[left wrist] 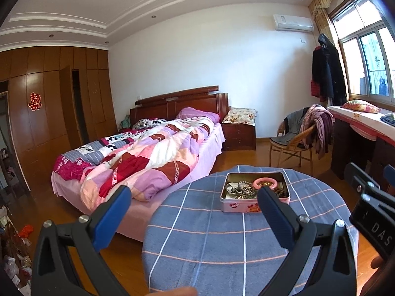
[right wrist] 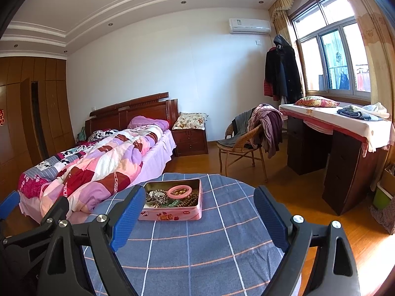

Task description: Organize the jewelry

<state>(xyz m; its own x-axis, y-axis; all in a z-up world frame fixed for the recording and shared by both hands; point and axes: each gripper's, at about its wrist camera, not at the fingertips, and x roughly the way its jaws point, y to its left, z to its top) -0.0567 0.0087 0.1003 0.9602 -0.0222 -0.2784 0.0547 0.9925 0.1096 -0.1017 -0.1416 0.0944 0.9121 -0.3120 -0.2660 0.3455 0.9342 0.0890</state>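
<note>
A pink tin box (left wrist: pixel 249 206) (right wrist: pixel 172 215) stands open on a round table with a blue plaid cloth (left wrist: pixel 209 241) (right wrist: pixel 197 246). It holds a pink ring-shaped bangle (left wrist: pixel 266 183) (right wrist: pixel 179 191), brown bead strings (left wrist: pixel 243 190) (right wrist: pixel 190 200) and a green piece (right wrist: pixel 174 203). My left gripper (left wrist: pixel 195 199) is open and empty, held above the table's near side, short of the box. My right gripper (right wrist: pixel 201 199) is open and empty, also short of the box. The right gripper shows at the right edge of the left wrist view (left wrist: pixel 370 192). The left gripper shows at the left edge of the right wrist view (right wrist: pixel 14 212).
A bed with a patchwork quilt (left wrist: pixel 148 153) (right wrist: pixel 98 157) stands left of the table. A wicker chair with clothes (left wrist: pixel 301 135) (right wrist: pixel 249 135) and a desk under the window (right wrist: pixel 345 138) stand to the right. Wardrobes (left wrist: pixel 49 103) line the left wall.
</note>
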